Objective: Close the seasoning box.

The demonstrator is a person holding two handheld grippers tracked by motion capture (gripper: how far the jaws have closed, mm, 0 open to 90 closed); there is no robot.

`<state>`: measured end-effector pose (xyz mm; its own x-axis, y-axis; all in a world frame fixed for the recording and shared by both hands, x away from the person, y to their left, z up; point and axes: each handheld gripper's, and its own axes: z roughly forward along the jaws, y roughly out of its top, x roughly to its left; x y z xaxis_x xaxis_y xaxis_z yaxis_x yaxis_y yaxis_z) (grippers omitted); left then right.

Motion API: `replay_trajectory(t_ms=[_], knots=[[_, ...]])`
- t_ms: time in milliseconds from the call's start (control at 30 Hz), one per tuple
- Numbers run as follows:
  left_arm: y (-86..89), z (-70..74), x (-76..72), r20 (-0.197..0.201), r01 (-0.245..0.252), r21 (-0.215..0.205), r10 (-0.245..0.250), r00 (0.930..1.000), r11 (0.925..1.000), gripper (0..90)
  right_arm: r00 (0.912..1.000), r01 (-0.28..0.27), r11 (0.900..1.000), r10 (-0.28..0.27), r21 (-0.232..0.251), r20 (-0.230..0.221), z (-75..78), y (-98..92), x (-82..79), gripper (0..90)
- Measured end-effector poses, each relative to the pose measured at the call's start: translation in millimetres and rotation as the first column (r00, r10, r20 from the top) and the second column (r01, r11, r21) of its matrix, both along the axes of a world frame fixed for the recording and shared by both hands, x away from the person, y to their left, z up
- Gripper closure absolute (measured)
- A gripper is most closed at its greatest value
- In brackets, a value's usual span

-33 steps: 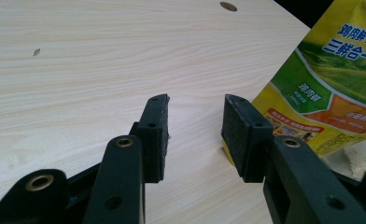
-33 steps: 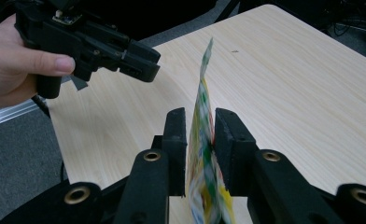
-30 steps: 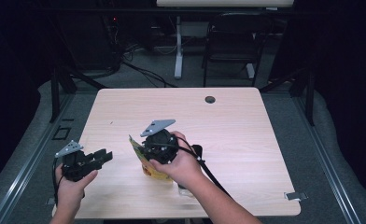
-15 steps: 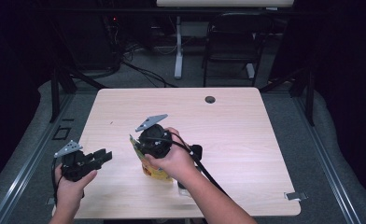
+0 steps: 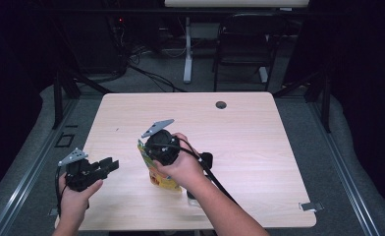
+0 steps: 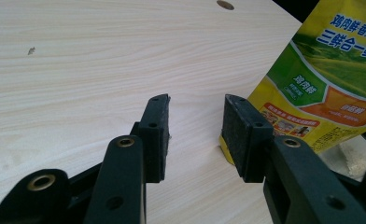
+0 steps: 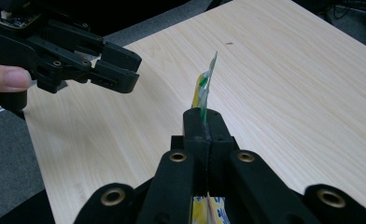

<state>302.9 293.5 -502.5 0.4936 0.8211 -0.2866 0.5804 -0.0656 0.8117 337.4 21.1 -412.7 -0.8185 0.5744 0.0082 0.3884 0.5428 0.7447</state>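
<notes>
A yellow and green food pouch (image 5: pixel 165 180) stands upright near the table's front middle. My right gripper (image 5: pixel 147 149) is shut on its top edge. In the right gripper view the jaws, which have just closed further, meet at the gripper (image 7: pixel 203 122) with the thin pouch edge (image 7: pixel 205 84) sticking out past them. My left gripper (image 5: pixel 110 165) hovers open at the front left and points at the pouch. In the left gripper view the gripper (image 6: pixel 195 135) has nothing between its pads, and the pouch (image 6: pixel 321 79) stands just beyond the right pad.
The light wooden table (image 5: pixel 259 128) has a dark cable hole (image 5: pixel 221 104) at the back. A small black object (image 5: pixel 206 159) lies behind my right hand. A strip of tape (image 5: pixel 311 206) sits at the front right edge. A chair and cables stand beyond the table.
The right gripper has shifted slightly left at the top of the pouch. The left gripper has stayed in place.
</notes>
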Motion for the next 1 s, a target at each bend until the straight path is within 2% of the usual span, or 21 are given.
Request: replay_trajectory(t_ms=[567,700,1000], knots=[[-3.3,-0.4,-0.4,0.003,0.032,0.002,-0.032,0.9995,0.9995,58.7,0.9997,-0.021,1.000,0.021,-0.013,0.016,2.0,-7.0,-3.4,90.0],[-5.5,-1.2,-0.2,-0.002,0.047,0.010,-0.047,0.9989,0.9988,57.1,0.9996,-0.025,1.000,0.025,0.009,0.017,4.0,-11.6,-5.6,90.0],[-10.7,-2.9,-0.6,0.010,0.091,-0.019,-0.091,0.9958,0.9957,54.4,0.9979,-0.052,0.998,0.050,0.048,0.042,16.6,-21.2,-14.0,90.0]])
